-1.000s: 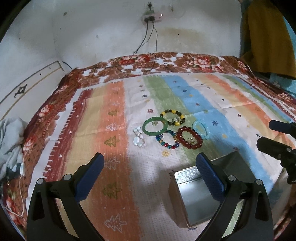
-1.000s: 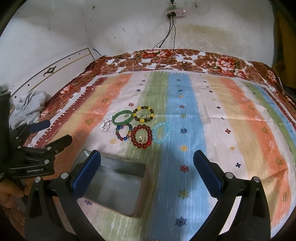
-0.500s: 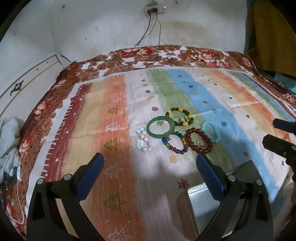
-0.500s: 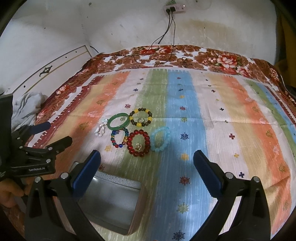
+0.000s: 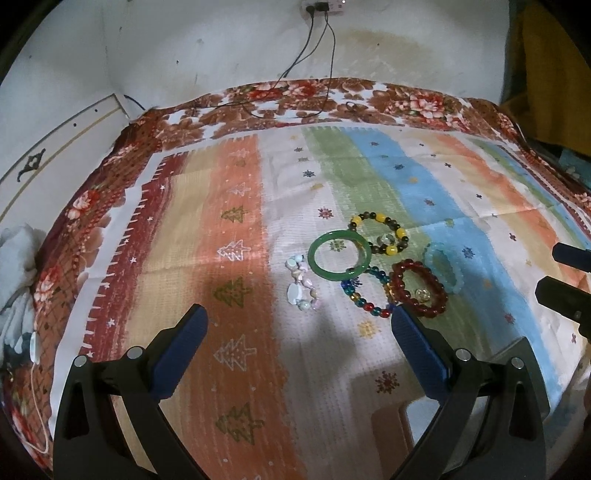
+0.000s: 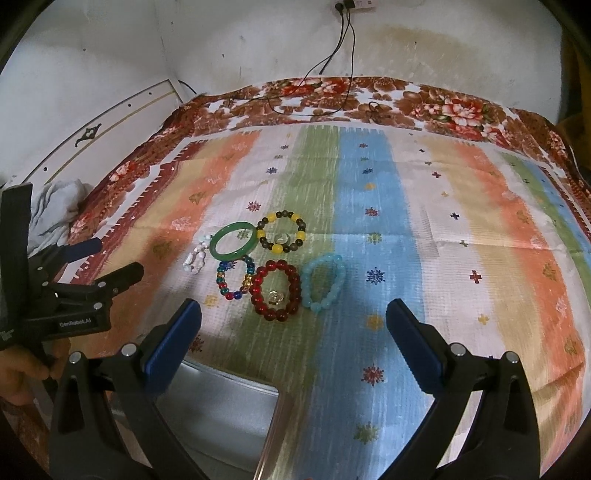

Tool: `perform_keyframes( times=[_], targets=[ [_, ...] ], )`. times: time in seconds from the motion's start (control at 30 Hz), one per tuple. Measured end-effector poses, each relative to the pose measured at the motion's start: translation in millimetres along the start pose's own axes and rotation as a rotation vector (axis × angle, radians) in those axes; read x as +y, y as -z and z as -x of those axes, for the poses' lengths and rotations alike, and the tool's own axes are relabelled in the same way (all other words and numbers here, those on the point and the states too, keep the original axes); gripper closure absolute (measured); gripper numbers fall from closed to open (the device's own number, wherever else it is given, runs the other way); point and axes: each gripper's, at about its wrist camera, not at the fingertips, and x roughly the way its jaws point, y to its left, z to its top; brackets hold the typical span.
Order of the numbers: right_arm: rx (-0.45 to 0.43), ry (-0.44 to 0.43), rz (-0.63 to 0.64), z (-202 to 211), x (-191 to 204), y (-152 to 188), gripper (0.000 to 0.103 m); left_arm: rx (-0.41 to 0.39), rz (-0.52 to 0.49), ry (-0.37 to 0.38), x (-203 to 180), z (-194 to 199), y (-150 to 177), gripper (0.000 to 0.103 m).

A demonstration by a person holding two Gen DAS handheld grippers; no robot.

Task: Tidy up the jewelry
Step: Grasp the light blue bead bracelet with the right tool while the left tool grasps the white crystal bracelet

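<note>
Several bracelets lie together on the striped cloth: a green bangle [image 5: 339, 255] [image 6: 233, 245], a yellow-and-dark bead bracelet [image 5: 380, 234] [image 6: 281, 231], a multicoloured bead bracelet [image 5: 365, 291] [image 6: 235, 278], a dark red bead bracelet [image 5: 418, 288] [image 6: 275, 291], a pale blue bracelet [image 5: 444, 266] [image 6: 324, 282] and a white shell bracelet [image 5: 301, 284] [image 6: 196, 256]. An open metal tin [image 6: 221, 413] sits near the front, its corner [image 5: 391, 424] low in the left wrist view. My left gripper [image 5: 297, 339] is open and empty, just short of the shell bracelet. My right gripper [image 6: 293, 332] is open and empty, just short of the red bracelet.
The bed cloth [image 5: 229, 258] reaches a white wall with a socket and hanging cables [image 5: 321, 22]. A grey crumpled cloth [image 6: 55, 206] lies at the left edge. A hand [image 6: 22, 373] holds the left gripper's body [image 6: 70, 295]. The right gripper's fingers [image 5: 569, 277] show at the far right.
Both grippers have moved forward toward the bracelets, which now sit lower and larger in view. The tin has slid down toward the bottom of both views. Jaws stayed open.
</note>
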Motion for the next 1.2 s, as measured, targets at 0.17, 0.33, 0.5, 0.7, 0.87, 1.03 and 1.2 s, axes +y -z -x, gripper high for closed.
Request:
perform_keyframes(
  times=[0.17,0.33,0.5,0.7,0.87,1.03,1.2],
  targets=[
    [0.025,-0.005,0.002,-9.3,-1.4,-1.7,0.005,0.027,0.006,0.003,5.0,-11.1,-4.7,0.006],
    [0.061,-0.019,-0.003,-19.9,-3.3,-5.3,0.005,0.071,0.028,0.017,10.9,-23.3,-8.4,0.006],
    [0.097,-0.039,-0.015,-29.6,-4.5,-8.4,0.005,0.11,0.039,0.035,14.0,-34.2,-12.6,0.006],
    [0.151,-0.074,-0.054,-44.3,-9.4,-12.1,0.005,0.151,0.04,0.049,15.6,-46.5,-17.0,0.006],
    [0.19,-0.092,-0.074,-55.4,-10.9,-14.7,0.005,0.187,0.043,0.058,18.3,-59.3,-20.9,0.006],
    [0.222,-0.101,-0.08,-66.8,-12.3,-17.1,0.005,0.206,0.038,0.071,18.5,-69.1,-22.8,0.006],
    [0.256,-0.1,-0.106,-77.7,-18.1,-16.3,0.005,0.228,0.031,0.08,17.1,-79.3,-23.5,0.006]
  ],
)
